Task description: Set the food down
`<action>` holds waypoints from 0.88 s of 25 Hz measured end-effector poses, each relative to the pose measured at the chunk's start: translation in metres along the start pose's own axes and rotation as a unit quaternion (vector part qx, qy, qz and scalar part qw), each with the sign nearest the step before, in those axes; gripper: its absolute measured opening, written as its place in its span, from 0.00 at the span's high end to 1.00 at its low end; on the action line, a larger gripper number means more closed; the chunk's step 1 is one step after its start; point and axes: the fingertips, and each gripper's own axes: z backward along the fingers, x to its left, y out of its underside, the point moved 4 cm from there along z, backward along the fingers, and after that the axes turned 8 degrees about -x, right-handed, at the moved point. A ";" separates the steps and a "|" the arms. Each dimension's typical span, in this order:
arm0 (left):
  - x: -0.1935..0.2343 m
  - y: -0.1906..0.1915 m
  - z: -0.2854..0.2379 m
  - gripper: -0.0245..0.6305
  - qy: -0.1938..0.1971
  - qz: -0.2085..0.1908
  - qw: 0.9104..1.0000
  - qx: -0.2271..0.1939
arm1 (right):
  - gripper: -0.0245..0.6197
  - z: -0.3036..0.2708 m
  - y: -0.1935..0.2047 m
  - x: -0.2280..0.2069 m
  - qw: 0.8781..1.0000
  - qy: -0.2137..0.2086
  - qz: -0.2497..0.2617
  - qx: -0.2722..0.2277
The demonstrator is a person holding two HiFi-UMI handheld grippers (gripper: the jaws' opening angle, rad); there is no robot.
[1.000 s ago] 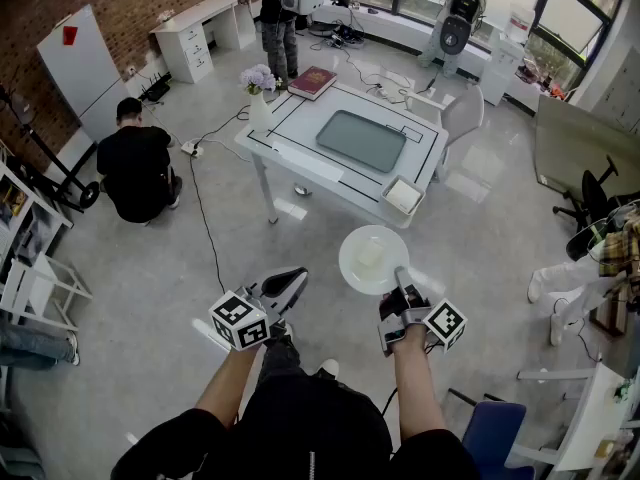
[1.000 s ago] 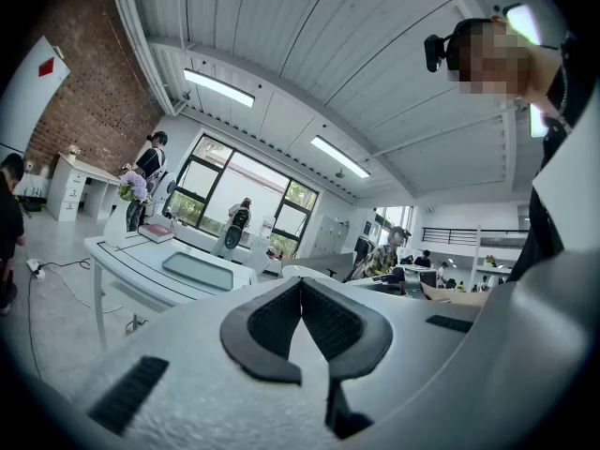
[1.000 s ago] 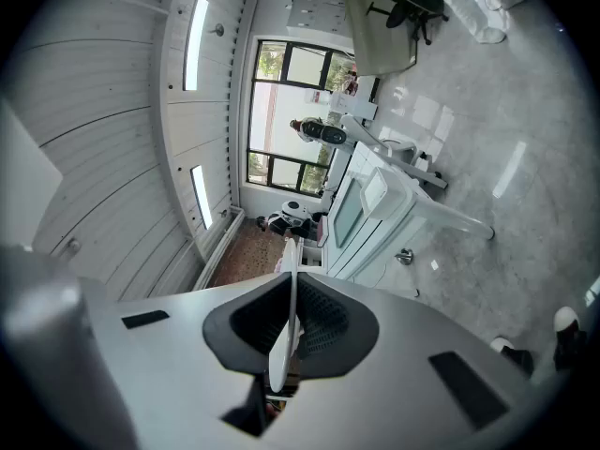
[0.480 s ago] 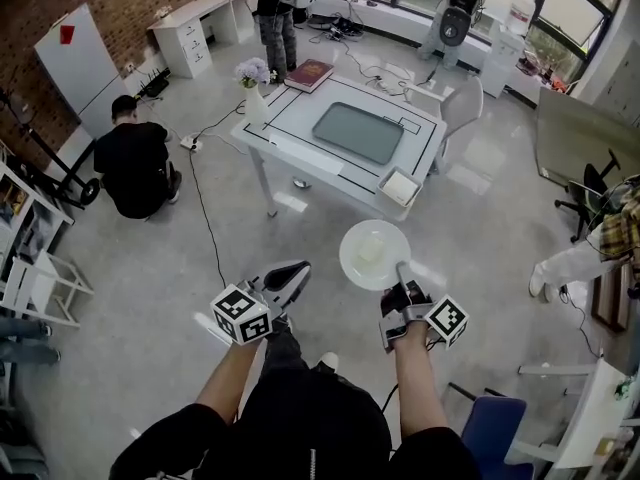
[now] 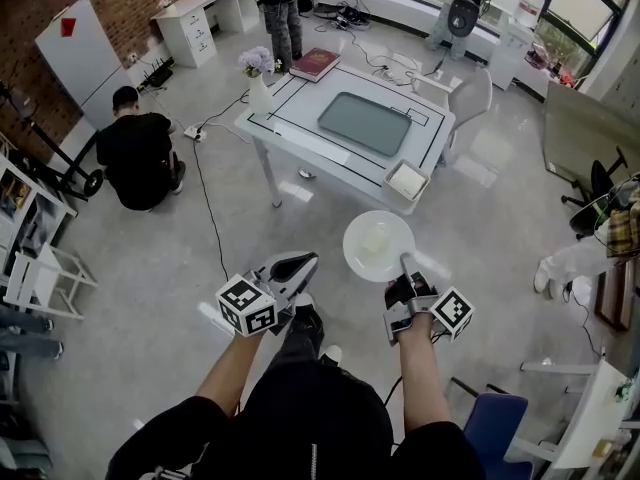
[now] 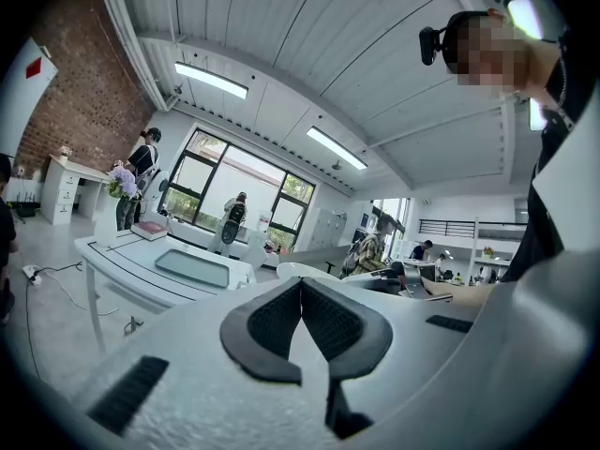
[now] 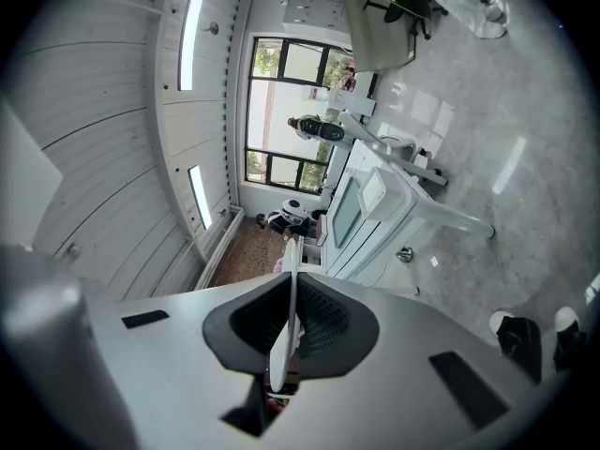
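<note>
Pinching plate [image 5: 356,260] rim w/ R gripper [image 5: 405,268], pale food [image 5: 374,239] on top, over floor [image 5: 480,218]; L gripper [image 5: 298,263] jaws pressed together, empty; table [image 5: 300,138] well ahead

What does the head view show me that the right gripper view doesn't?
Only the head view: pale food lying on the white plate, plus the left gripper. Only the right gripper view: the right gripper clamped on the plate's rim, the plate seen edge-on. Both: that plate and the white table ahead.
</note>
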 end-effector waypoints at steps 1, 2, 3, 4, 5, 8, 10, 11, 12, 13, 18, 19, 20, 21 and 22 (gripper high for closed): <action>0.004 0.000 -0.002 0.95 0.000 0.000 1.000 0.000 | 0.93 -0.004 0.000 -0.001 1.000 0.002 0.001 0.000; 0.008 -0.001 -0.004 0.95 -0.001 0.001 1.000 0.000 | 0.93 -0.008 -0.001 -0.001 1.000 0.003 0.000 0.000; 0.011 -0.003 -0.006 0.95 -0.001 0.001 1.000 -0.001 | 0.93 -0.012 -0.001 0.000 1.000 0.002 -0.001 0.001; 0.015 -0.004 -0.008 0.95 -0.001 0.002 1.000 -0.002 | 0.93 -0.016 0.000 0.000 1.000 0.000 -0.003 0.002; 0.019 -0.005 -0.010 0.95 -0.001 0.003 1.000 -0.003 | 0.93 -0.020 0.000 0.001 1.000 0.002 -0.005 0.003; 0.032 -0.006 -0.017 0.95 -0.002 0.010 1.000 -0.002 | 0.93 -0.034 -0.001 -0.001 1.000 0.012 0.000 0.007; 0.043 -0.007 -0.024 0.95 -0.002 0.014 1.000 -0.001 | 0.93 -0.047 -0.002 0.000 1.000 0.008 -0.004 0.009; 0.048 -0.008 -0.028 0.95 -0.001 0.016 1.000 -0.001 | 0.93 -0.053 -0.002 0.001 1.000 0.006 -0.008 0.009; 0.053 -0.009 -0.032 0.95 -0.001 0.018 1.000 0.000 | 0.93 -0.059 -0.003 0.001 1.000 0.006 -0.010 0.009; 0.059 -0.010 -0.036 0.95 -0.001 0.020 1.000 0.000 | 0.93 -0.065 -0.004 0.001 1.000 0.011 -0.008 0.009; 0.093 -0.023 -0.063 0.95 0.007 0.021 1.000 -0.001 | 0.93 -0.103 -0.013 0.007 1.000 0.015 -0.009 0.008; 0.100 -0.026 -0.068 0.95 0.009 0.020 1.000 -0.002 | 0.93 -0.111 -0.014 0.007 1.000 0.017 -0.006 0.007; 0.108 -0.030 -0.074 0.95 0.011 0.020 1.000 -0.003 | 0.93 -0.119 -0.016 0.008 1.000 0.019 -0.004 0.005; 0.115 -0.033 -0.079 0.95 0.014 0.020 1.000 -0.004 | 0.93 -0.127 -0.018 0.009 1.000 0.021 -0.003 0.004; 0.122 -0.035 -0.084 0.95 0.016 0.021 1.000 -0.004 | 0.93 -0.134 -0.019 0.010 1.000 0.022 -0.002 0.002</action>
